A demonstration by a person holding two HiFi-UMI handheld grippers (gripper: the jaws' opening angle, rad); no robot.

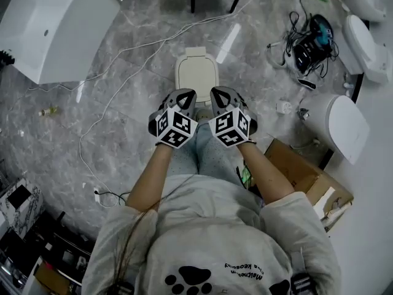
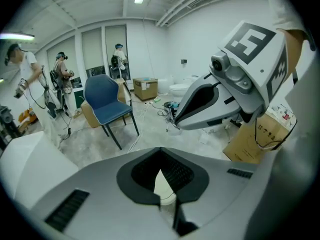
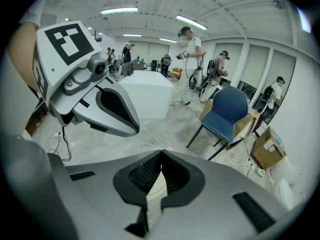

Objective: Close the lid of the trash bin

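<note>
A cream trash bin (image 1: 197, 72) stands on the grey marble floor, and its lid appears to lie flat on top. I hold both grippers side by side above its near edge, apart from it. My left gripper (image 1: 184, 98) is shut with nothing in it, and so is my right gripper (image 1: 222, 97). In the left gripper view the jaws (image 2: 161, 151) meet at their tips; a sliver of the cream bin (image 2: 163, 188) shows through the gap, and the right gripper (image 2: 220, 99) hangs alongside. In the right gripper view the shut jaws (image 3: 161, 155) frame the bin (image 3: 157, 186) the same way.
A blue chair (image 2: 107, 102) stands beyond the bin. A large white box (image 1: 55, 26) lies at the far left, an open cardboard box (image 1: 304, 177) at my right, white fixtures (image 1: 344, 125) along the right wall. White cables (image 1: 116, 85) trail across the floor. Other people stand in the background.
</note>
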